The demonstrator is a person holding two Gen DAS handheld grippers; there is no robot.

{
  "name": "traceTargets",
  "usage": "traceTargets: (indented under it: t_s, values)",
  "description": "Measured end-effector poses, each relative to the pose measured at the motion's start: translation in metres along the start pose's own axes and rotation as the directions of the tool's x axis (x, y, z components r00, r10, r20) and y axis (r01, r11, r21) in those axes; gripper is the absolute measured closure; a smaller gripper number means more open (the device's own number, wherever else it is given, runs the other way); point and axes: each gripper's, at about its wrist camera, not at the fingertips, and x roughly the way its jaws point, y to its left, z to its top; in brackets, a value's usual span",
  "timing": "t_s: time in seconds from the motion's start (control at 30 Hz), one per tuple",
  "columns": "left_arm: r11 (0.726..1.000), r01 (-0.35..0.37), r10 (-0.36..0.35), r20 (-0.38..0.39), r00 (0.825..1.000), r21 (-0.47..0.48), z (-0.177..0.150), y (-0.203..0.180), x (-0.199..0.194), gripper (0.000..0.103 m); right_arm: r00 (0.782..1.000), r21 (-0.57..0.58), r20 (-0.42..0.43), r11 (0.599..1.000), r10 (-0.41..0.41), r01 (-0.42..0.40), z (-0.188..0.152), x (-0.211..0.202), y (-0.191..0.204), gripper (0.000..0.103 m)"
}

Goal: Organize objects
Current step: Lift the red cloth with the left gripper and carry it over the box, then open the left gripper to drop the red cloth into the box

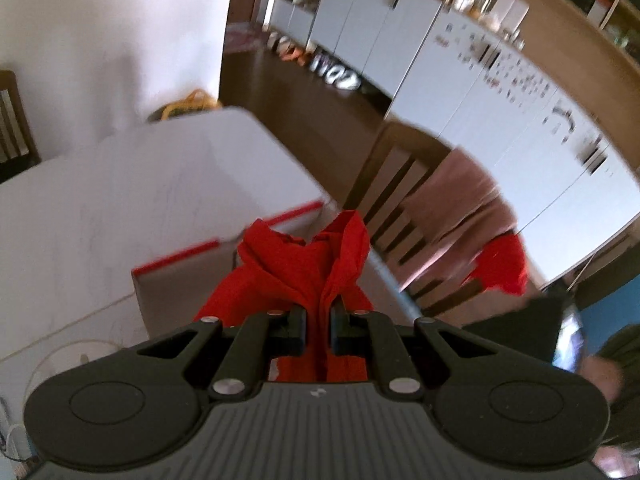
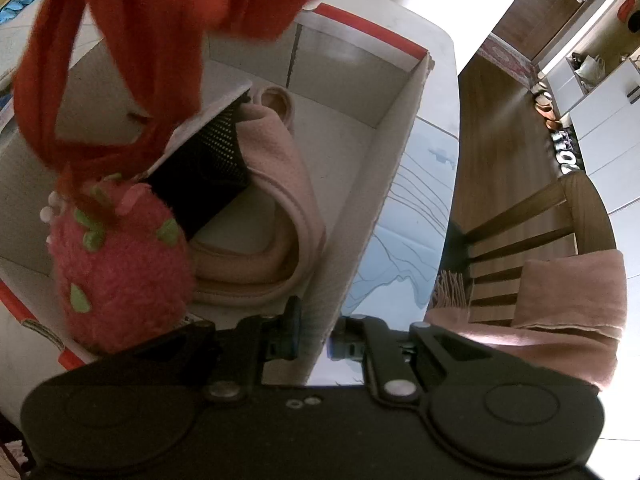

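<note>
White bench (image 1: 100, 208) carries an open cardboard box (image 2: 404, 136) with red-trimmed edges, my landmark here. Inside the box lie a folded pink cloth (image 2: 280, 208), a black mesh item (image 2: 204, 168) and, by its near corner, a pink plush fruit (image 2: 116, 268). The left claw (image 1: 319, 330) is clamped on a bunched red cloth (image 1: 304, 264), which hangs above the box. The right claw (image 2: 314, 338) is pinched on the box's side wall.

Likely trouble: trailing red folds could drape over the box rim or snag on a flap and end up partly outside. Open room remains at the far end of the box; beyond its right wall stands a wooden chair (image 2: 560, 220).
</note>
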Motion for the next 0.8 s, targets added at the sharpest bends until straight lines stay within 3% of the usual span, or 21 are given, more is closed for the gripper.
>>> traceTargets:
  t_s: [0.1,0.33,0.5,0.8]
  values:
    - [1.000,-0.008,0.008,-0.035,0.999,0.002,-0.011,0.003,0.014,0.094,1.000,0.000,0.000,1.000,0.001,-0.001,0.000,0.000,0.000,0.093]
    - [0.990,-0.083,0.095,-0.108,0.990,0.118,-0.029,-0.005,0.044,0.094,1.000,-0.001,-0.002,1.000,0.001,-0.001,0.000,0.001,0.000,0.093]
    - [0.982,-0.090,0.117,-0.159,0.980,0.167,-0.039,-0.012,0.061,0.094,1.000,-0.001,-0.004,1.000,0.003,-0.003,0.000,0.002,-0.001,0.093]
    - [0.980,-0.113,0.144,-0.190,0.971,0.163,-0.047,-0.008,0.075,0.093,1.000,0.003,-0.004,1.000,0.004,-0.004,0.000,0.003,-0.001,0.093]
